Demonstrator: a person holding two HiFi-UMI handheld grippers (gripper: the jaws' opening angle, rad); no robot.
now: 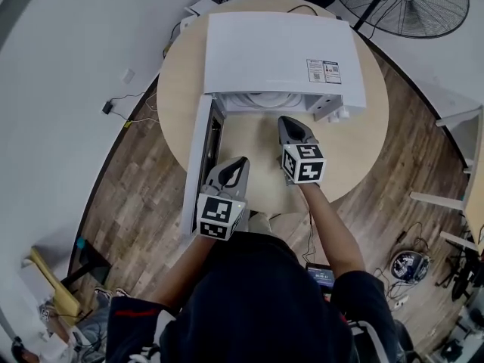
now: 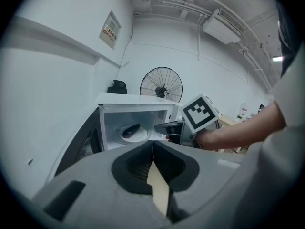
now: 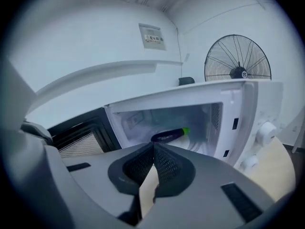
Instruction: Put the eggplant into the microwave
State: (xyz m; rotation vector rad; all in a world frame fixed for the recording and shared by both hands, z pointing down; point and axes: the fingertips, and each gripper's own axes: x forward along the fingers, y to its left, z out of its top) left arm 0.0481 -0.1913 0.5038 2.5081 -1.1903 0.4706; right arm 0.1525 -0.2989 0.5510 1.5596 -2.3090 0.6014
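Observation:
The white microwave [image 1: 280,55] stands on a round wooden table [image 1: 355,142], its door [image 1: 198,157] swung open to the left. The dark purple eggplant [image 3: 170,134] with a green stem lies on the white turntable plate inside the cavity; it also shows in the left gripper view as the eggplant [image 2: 132,129]. My right gripper [image 1: 291,123] hangs just in front of the open cavity, shut and empty. My left gripper [image 1: 236,166] is nearer to me, beside the door's inner face, shut with nothing between its jaws. The left gripper view shows the right gripper [image 2: 164,127] at the microwave mouth.
A standing fan [image 1: 412,2] is behind the table at the right. A router [image 1: 203,4] and cables sit at the table's far edge. The microwave's knobs [image 3: 266,132] are right of the cavity. White furniture [image 1: 454,203] and floor clutter lie to the right.

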